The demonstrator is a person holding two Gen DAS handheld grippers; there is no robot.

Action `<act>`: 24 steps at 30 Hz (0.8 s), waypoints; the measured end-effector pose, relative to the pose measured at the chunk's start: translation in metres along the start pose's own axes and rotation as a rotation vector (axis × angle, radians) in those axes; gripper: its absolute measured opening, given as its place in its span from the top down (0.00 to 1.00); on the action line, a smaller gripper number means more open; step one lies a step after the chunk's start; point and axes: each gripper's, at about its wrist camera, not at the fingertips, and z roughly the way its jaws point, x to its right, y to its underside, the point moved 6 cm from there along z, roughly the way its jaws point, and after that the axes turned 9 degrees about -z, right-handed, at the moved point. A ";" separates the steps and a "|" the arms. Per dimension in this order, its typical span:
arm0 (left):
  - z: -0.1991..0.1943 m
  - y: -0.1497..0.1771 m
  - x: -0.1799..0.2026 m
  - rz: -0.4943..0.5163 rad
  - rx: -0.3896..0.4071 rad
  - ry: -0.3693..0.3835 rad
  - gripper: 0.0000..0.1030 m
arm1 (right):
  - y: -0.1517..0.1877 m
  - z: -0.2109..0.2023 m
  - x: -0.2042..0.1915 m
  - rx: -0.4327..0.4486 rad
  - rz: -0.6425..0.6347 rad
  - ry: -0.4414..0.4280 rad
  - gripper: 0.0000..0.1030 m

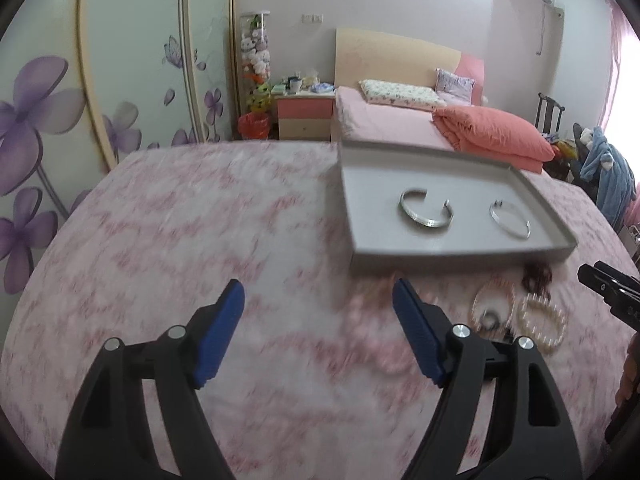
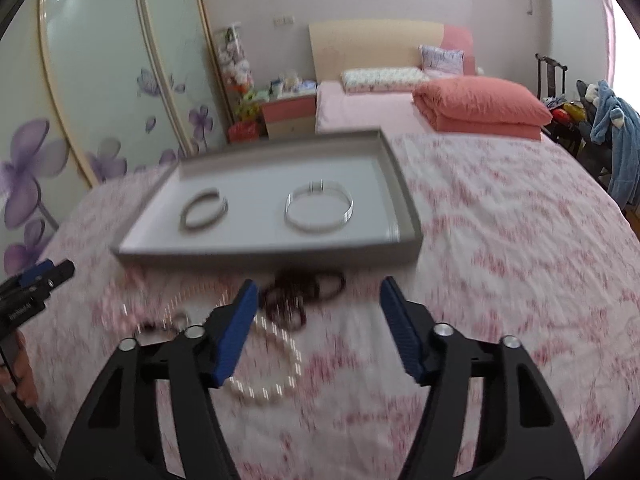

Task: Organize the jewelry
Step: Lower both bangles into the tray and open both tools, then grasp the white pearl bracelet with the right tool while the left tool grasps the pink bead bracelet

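A shallow grey tray (image 1: 460, 258) lies on the pink flowered cloth and holds an open silver cuff (image 1: 426, 208) and a thin silver bangle (image 1: 510, 220). In front of the tray lie a dark red bead bracelet (image 2: 304, 292), a pearl bracelet (image 2: 276, 368) and a blurred strand of pale beads (image 1: 494, 304). My left gripper (image 1: 318, 300) hovers open over bare cloth, left of the loose pieces. My right gripper (image 2: 318, 300) hovers open above the pearl bracelet and dark beads, its blue pads touching nothing.
The cloth-covered surface (image 2: 500, 240) stretches wide to the right of the tray. Beyond it stand a bed with an orange quilt (image 2: 480, 112), a nightstand (image 1: 306, 114) and flowered wardrobe doors (image 1: 60, 120). A chair with blue clothes (image 2: 608, 128) is at the far right.
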 end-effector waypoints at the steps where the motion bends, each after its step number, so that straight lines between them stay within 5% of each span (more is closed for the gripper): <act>1: 0.000 0.004 -0.003 -0.004 -0.009 0.003 0.27 | 0.006 0.002 -0.001 -0.014 -0.005 -0.004 0.49; 18: 0.008 0.024 -0.010 -0.033 -0.064 0.023 0.27 | 0.040 0.022 -0.027 -0.136 -0.111 0.002 0.70; 24: 0.018 0.025 0.002 -0.006 -0.085 0.012 0.27 | 0.043 0.020 -0.029 -0.130 -0.149 0.011 0.88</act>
